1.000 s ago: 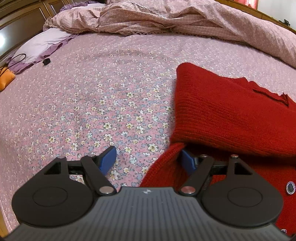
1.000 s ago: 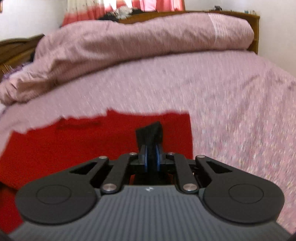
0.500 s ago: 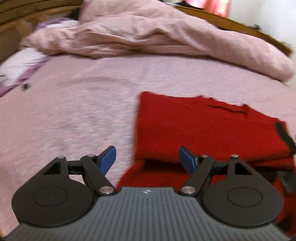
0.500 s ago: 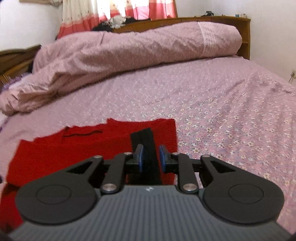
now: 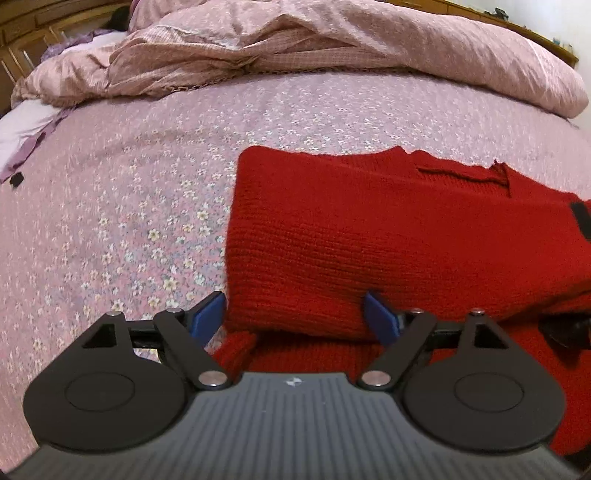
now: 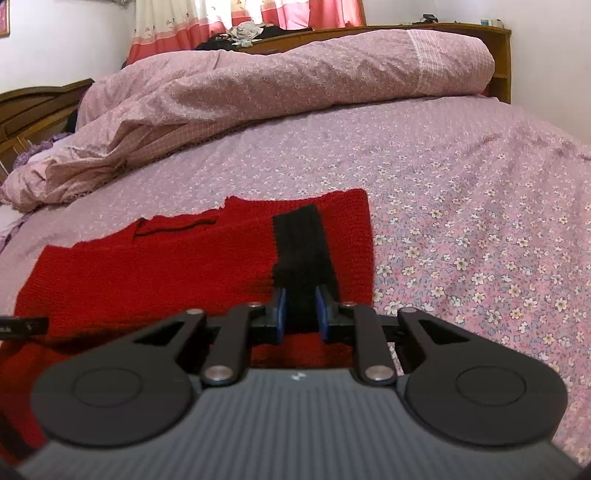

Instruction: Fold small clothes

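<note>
Left wrist view. Tongs of the left hand (image 5: 295,314) are seen spread wide, with the blue pads (image 5: 208,314) held apart on either side of the near left corner of a red knitted sweater (image 5: 369,240); nothing is gripped between them. The sweater is laid on a bed covered by a pink floral sheet (image 5: 129,221), its upper layer folded over a lower layer that shows beneath the near edge. A black cuff (image 5: 581,219) is visible at the far right edge of the garment. A crumpled pink quilt (image 5: 332,48) is heaped along the far side of the bed, and a pale purple pillow (image 5: 22,125) lies at the far left, with a small black object (image 5: 16,180) just beside it on the sheet.

Right wrist view. Tongs of the right hand (image 6: 300,314) are seen at a narrow opening, with the black cuff (image 6: 303,251) lying between the blue pads (image 6: 281,310); whether the pads actually press on the knit cannot be told. The cuff is stretched across the right part of the red sweater (image 6: 147,266), which is spread flat on the floral sheet (image 6: 480,221). The quilt (image 6: 277,81) is piled behind, in front of a wooden headboard (image 6: 498,55), and red and white curtains (image 6: 240,18) hang at the back wall.
</note>
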